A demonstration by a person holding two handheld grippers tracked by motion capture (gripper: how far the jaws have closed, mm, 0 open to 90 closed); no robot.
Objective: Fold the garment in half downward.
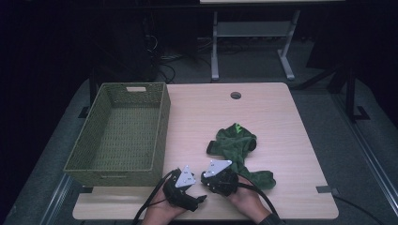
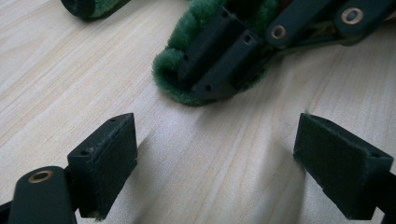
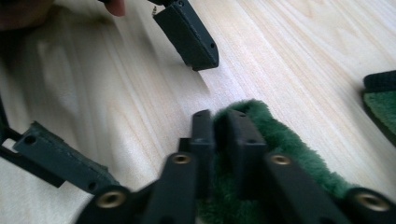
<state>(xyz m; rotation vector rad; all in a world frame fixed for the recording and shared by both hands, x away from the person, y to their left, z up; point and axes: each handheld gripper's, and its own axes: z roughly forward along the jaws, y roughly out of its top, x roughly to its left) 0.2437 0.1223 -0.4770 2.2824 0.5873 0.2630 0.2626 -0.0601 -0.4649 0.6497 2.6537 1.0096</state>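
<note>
A dark green fuzzy garment [image 1: 237,143] lies crumpled on the right half of the wooden table [image 1: 281,108]. My right gripper [image 3: 219,135] is shut on a folded edge of that green garment [image 3: 280,135], its two pads pressed together on the pile. In the high view the right gripper [image 1: 211,180] sits at the garment's near left end. My left gripper [image 2: 229,163] stands open just above bare wood, facing the right gripper's pinched jaws and the green garment [image 2: 173,65]. Nothing lies between the left pads [image 2: 107,158]. Both hands come in at the table's front edge, the left gripper [image 1: 190,187] close beside the right.
A green woven basket [image 1: 162,122] with nothing in it stands on the left part of the table, its near corner close to the left hand. A round cable hole [image 1: 235,95] is at the far edge. Another desk's frame [image 1: 253,28] stands on the floor beyond.
</note>
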